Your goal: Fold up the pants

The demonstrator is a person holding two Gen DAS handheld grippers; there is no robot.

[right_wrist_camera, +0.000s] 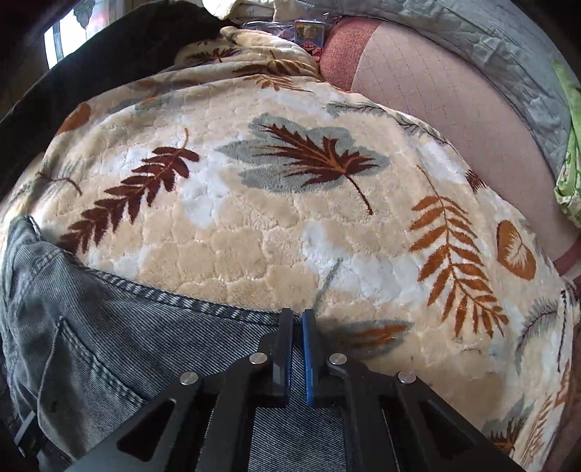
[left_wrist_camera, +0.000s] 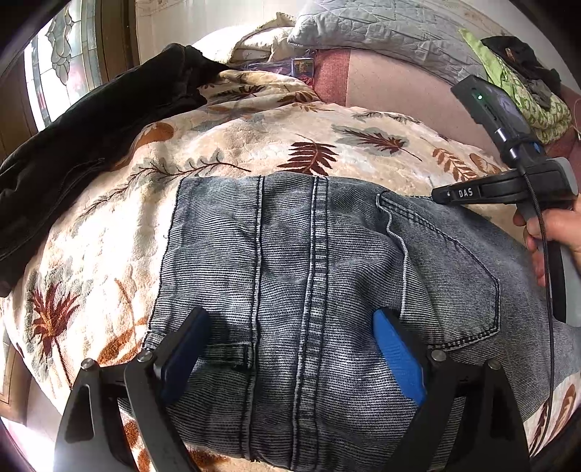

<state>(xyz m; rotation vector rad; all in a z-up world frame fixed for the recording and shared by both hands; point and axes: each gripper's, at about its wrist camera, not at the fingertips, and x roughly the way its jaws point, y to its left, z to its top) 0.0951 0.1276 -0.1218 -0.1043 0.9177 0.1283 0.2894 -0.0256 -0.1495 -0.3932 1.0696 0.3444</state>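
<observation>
Jaws wide on your left gripper (left_wrist_camera: 290, 345) over the jeans (left_wrist_camera: 326, 272); your right gripper (right_wrist_camera: 297, 319) pinches their twelve-o'clock edge.

We are in a home, in a bedroom by the look of it; a plush cream blanket printed with brown and orange leaves (right_wrist_camera: 232, 232) covers a bed, and a pink quilted mattress cover (right_wrist_camera: 454, 119) shows beyond it; a grey quilted bedspread (left_wrist_camera: 381, 25) is bunched at the far end, with a rumpled green patterned cloth (left_wrist_camera: 523, 98) beside it. At the left we see a leaded patterned-glass window (left_wrist_camera: 60, 69) in dark wooden framing, and a black jacket-like garment (left_wrist_camera: 83, 138) lies along the blanket's edge.
</observation>
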